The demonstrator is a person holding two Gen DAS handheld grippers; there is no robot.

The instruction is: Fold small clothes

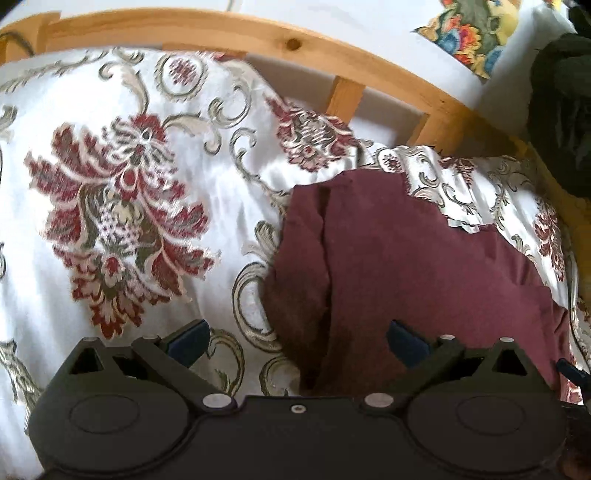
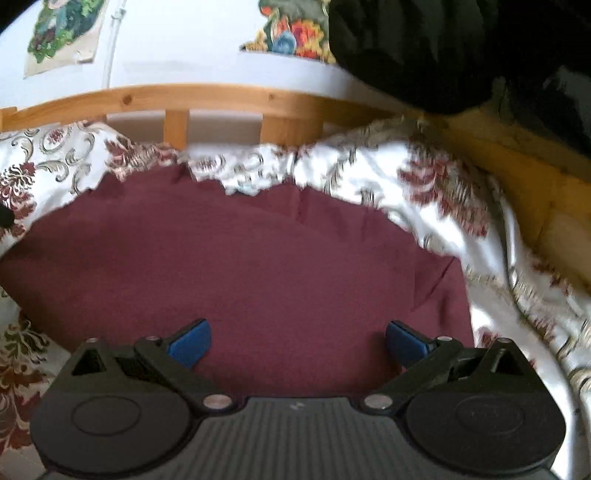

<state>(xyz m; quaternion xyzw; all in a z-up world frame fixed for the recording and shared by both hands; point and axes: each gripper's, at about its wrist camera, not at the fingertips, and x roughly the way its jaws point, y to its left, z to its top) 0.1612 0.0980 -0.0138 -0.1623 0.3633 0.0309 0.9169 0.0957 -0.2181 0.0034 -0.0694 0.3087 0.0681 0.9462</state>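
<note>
left gripper (image 1: 297,341) jaws apart, nothing between them, over the left edge of the maroon garment (image 1: 406,266). right gripper (image 2: 298,341) jaws apart above its middle. garment lies flat on the floral bedspread (image 1: 122,192) (wooden bed rail (image 1: 229,35) behind).

I can read no text, label, brand or number anywhere here; the pictures on the wall (image 2: 62,35) are too blurred for me to tell whether they carry any lettering
</note>
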